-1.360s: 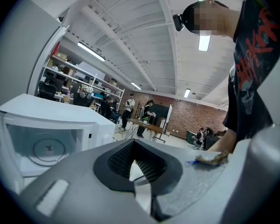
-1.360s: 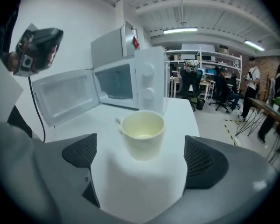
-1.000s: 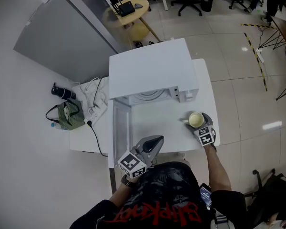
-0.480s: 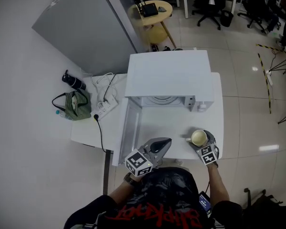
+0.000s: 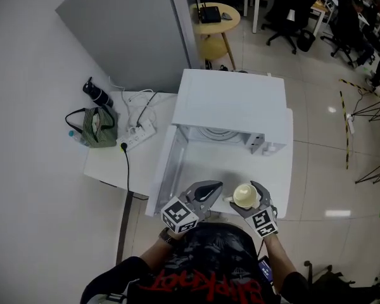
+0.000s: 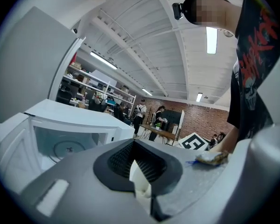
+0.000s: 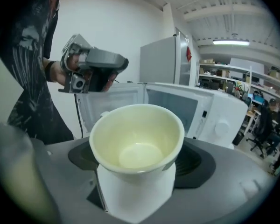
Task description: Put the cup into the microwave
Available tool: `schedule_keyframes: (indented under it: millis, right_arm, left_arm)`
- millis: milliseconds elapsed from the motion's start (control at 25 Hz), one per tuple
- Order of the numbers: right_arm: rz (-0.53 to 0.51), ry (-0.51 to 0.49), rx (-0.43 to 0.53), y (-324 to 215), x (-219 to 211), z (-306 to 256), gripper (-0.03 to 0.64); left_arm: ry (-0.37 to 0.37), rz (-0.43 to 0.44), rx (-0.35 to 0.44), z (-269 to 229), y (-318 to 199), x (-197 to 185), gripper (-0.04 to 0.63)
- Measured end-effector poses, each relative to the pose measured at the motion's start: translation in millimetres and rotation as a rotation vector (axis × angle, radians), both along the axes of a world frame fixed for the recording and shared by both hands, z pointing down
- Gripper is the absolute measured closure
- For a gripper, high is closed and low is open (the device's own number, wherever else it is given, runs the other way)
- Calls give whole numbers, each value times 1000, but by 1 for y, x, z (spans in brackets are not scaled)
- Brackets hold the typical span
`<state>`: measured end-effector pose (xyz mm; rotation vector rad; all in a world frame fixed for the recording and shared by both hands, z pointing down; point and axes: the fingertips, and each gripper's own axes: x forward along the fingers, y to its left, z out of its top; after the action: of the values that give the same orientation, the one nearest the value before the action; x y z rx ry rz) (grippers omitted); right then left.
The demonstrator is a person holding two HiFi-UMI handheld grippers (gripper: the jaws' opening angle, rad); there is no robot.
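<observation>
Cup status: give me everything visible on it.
The cup is pale cream, glossy and ceramic-looking, with a rounded bowl, a flared rim and a small side handle. It is empty and upright. The right gripper clamps its lower body, one jaw on each side, and nothing else appears to touch it. It is held in front of the open microwave, not yet inside.

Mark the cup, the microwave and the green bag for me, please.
cup (image 5: 244, 196), head view, on its cream bowl.
microwave (image 5: 233, 100), head view, on its flat white top.
green bag (image 5: 97, 133), head view, on the middle of its fabric body.
</observation>
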<state>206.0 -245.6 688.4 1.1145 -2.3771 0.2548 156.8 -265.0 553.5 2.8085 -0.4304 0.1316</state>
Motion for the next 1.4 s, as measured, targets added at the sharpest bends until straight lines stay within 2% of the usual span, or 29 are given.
schedule_keyframes:
  millis: [200,360,600,800,1040,1400]
  right_arm:
    - [-40,-46,80,-36,-23,-52,163]
    - [-20,-59,104,-75,-33,-59,163]
    - [36,-126,46,-140,-37,-18,163]
    - [85,-78,-30,-196,-39,35,163]
    - [187,-59,-45,-244,-49,76,164]
    - [348,-137,-2,-296,-43,92,164]
  left_arm:
    - [46,-162,37,-16,-15,-38,592]
    - [51,-228,30,-12,-21,-60,592]
    - [53,-305,14,-15,-24,-78,592]
    - [46,-347,35,-15,-28,-87,592]
    - [20,-410,27,-17,-33,-105,592]
    - [-32,-505,-36,-16,-33,-132,592]
